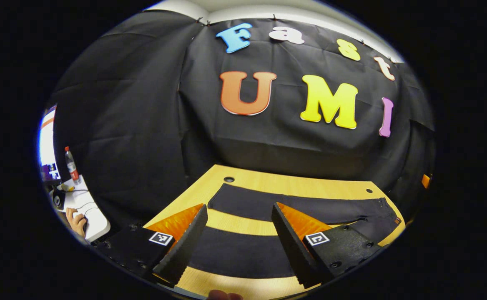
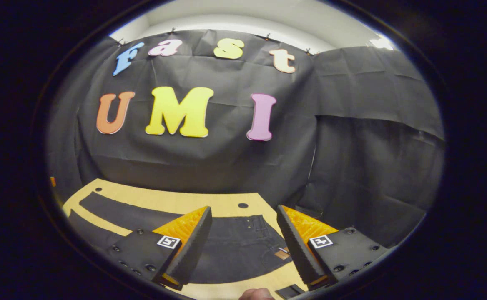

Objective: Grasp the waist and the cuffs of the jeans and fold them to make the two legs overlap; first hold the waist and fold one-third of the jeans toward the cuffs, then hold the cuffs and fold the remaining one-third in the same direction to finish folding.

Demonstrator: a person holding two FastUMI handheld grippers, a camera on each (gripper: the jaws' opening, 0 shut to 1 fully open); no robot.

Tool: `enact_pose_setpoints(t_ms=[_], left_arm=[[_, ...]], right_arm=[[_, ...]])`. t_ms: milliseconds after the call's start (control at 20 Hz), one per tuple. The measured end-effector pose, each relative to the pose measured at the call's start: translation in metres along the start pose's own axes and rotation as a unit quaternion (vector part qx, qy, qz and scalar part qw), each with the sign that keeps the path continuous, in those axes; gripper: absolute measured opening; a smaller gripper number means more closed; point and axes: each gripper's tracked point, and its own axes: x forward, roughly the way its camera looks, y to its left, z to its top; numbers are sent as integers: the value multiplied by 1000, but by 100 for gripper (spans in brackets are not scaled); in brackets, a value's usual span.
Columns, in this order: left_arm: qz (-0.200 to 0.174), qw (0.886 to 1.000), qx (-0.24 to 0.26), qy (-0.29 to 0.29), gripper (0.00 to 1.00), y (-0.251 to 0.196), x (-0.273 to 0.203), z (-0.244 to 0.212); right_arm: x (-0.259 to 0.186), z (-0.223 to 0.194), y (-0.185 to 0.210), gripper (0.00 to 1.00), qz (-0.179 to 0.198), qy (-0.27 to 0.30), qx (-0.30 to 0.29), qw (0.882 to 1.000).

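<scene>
Jeans (image 1: 243, 250): dark denim, spread flat on the wooden table, both legs apart with a strip of bare wood between them; nothing folded yet.
Legs: in the left gripper view the far leg (image 1: 293, 204) runs across the table towards the waist end at the right, and the near leg lies right under the fingers.
Waist (image 2: 247, 233): there it is in the right gripper view, seat side up, rivets and a small tan patch showing, lying near the round hole in the table.
Left gripper (image 1: 239, 237): fingers spread wide, hovering above the near leg, gripping nothing; whether the tips touch the cloth, cannot tell.
Right gripper (image 2: 243, 246): fingers wide apart as well, poised over the waist with denim showing between them; nothing pinched.
Table (image 1: 268, 183): pale wood, smooth, bare along the far edge beyond the jeans, with a round hole (image 1: 229, 179) past the far leg and a smaller one (image 1: 369, 191) towards the waist end.
Booth wall (image 1: 151, 125): black creased cloth hanging straight behind the table's far edge and wrapping round both sides; a pale ceiling strip above it.
Beside the booth: off past the cloth, well away from the table, a white desk (image 1: 91, 216) with a bottle (image 1: 71, 164), a lit screen (image 1: 47, 146), and a person's hand (image 1: 76, 221) resting on it.
Near edge: a fingertip (image 2: 256, 294) peeks in at the bottom of the right gripper view.
</scene>
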Motion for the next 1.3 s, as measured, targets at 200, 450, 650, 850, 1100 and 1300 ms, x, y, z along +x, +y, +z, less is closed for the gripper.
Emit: enact_pose_setpoints(t_ms=[200, 450, 650, 850, 1100, 1300], left_arm=[[25, 998, -40, 45, 99, 27, -7, -31], [9, 979, -159, 128, 98, 27, -8, -83], [21, 928, -319, 193, 99, 27, -2, -122], [52, 861, -455, 221, 99, 22, -1, -132], [91, 794, -555, 230, 99, 6, 3, -123], [109, 786, -564, 229, 100, 17, 8, -130]], right_arm=[[6, -19, -28, 94, -22, 29, 3, 999], [14, -71, -47, 95, -14, 123, 76, 989], [30, -113, -69, 94, -31, 197, 160, 967], [38, -141, -87, 99, -48, 235, 210, 948], [44, -166, -88, 98, -30, 271, 253, 928], [52, -178, -84, 98, -25, 284, 258, 923]])
